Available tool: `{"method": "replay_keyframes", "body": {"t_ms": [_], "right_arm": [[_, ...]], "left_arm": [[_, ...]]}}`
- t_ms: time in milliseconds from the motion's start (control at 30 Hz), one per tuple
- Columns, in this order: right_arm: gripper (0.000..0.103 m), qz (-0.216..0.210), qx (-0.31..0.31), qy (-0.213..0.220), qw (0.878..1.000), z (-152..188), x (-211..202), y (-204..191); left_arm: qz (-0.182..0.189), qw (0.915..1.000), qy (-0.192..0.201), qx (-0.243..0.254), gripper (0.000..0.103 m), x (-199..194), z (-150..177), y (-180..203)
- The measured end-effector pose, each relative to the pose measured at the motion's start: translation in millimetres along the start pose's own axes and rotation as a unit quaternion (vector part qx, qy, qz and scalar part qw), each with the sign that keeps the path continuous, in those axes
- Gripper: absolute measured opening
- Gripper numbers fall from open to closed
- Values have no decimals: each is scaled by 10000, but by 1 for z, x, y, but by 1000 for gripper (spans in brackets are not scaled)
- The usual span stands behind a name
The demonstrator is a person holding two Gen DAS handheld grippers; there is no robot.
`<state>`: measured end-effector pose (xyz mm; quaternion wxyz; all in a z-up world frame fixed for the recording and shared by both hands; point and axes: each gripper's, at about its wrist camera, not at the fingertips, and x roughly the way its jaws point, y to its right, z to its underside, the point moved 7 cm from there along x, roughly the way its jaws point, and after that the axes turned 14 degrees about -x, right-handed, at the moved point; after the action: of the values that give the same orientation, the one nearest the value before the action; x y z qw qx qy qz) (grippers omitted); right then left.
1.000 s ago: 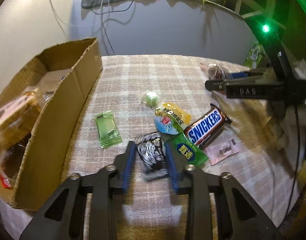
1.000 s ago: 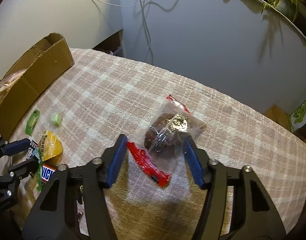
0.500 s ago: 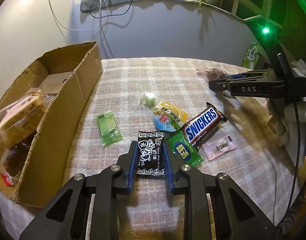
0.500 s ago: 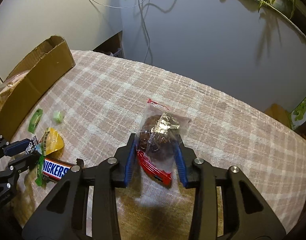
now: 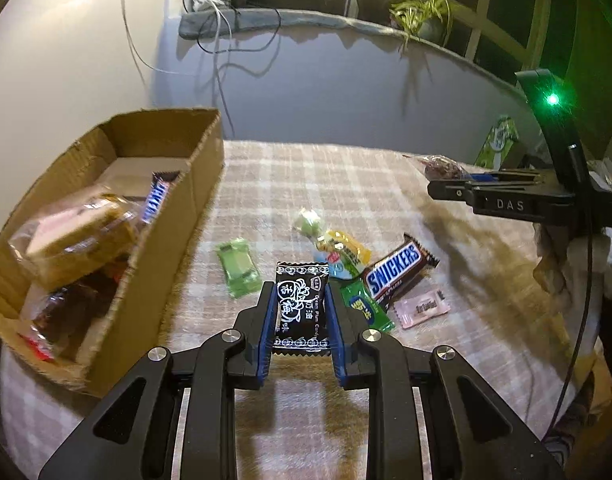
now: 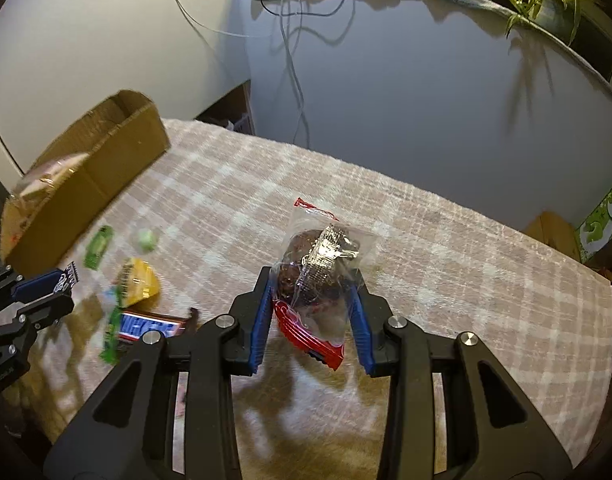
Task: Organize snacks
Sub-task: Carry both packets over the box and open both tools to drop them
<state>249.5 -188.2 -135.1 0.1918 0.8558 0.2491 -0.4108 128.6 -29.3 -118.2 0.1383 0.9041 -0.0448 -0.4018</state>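
left wrist: black plum candy packet (image 5: 300, 309) clenched between left tongs (image 5: 300, 300); clear cookie bag (image 6: 320, 276) likewise in right tongs (image 6: 312, 280)

box (image 5: 177, 216) at table's (image 5: 297, 168) left edge, snacks in it | loose snacks on table right of box | candy pack (image 5: 301, 308) between left gripper's (image 5: 301, 316) fingers | cake bag (image 6: 318, 276) between right gripper's (image 6: 312, 304) fingers

Looks like a home living room or sunroom at night. Shown by a plaid tablecloth (image 5: 306, 184) over the table, a potted spider plant (image 5: 424, 16) on a curved window ledge (image 5: 346, 26) with dark panes behind, charger cables (image 6: 289, 60) dangling down the wall, and a worn cardboard box (image 5: 161, 216) of snacks.
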Motion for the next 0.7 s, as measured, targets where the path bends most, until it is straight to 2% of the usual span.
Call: {"method": "replay_keyframes", "body": {"t_ms": [267,700], "right_arm": [[37,-134,-269,339,9990,-33,-31,-29],[37,-547,-782,641,9934,-106,-23,-111]], "left_arm": [[-1,9992,368,-142,22,-28,-20,-22],[-439,9940,844,-536,22,-64,-47,-99]]}}
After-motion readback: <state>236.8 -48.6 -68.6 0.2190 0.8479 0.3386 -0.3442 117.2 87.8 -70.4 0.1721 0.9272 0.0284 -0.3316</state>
